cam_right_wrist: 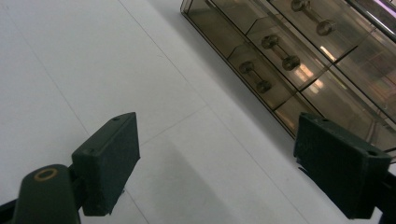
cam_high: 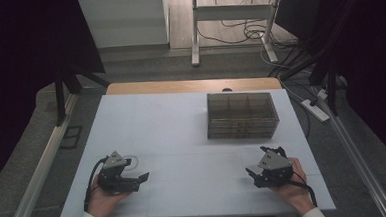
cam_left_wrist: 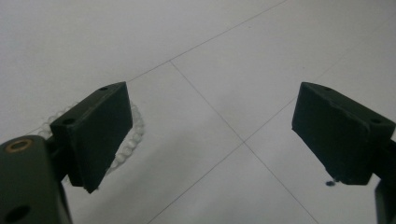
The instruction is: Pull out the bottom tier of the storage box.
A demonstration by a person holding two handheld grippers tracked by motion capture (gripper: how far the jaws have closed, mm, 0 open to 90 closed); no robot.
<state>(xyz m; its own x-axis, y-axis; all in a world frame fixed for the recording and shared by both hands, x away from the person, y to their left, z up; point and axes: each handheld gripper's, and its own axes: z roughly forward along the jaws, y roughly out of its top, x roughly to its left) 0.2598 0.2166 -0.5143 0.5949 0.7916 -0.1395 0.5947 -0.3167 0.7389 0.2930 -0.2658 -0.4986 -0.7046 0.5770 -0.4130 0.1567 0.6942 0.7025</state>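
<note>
Left gripper (cam_high: 143,177): agape, empty | right gripper (cam_high: 250,173): agape, empty | bead bracelet (cam_high: 130,162): near-left table (cam_high: 182,129), just beside left gripper, unlifted | drawer box (cam_high: 241,115): far right, closed | progress: judged unstarted

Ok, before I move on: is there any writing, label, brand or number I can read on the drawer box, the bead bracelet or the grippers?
None can be read.
Smoky clear drawer box: no label or number on its walls or drawer fronts.
White bead bracelet: plain beads, no lettering.
Left gripper and right gripper: black jaws and grey plates carry no brand or marking.
White table: only thin seam lines.
</note>
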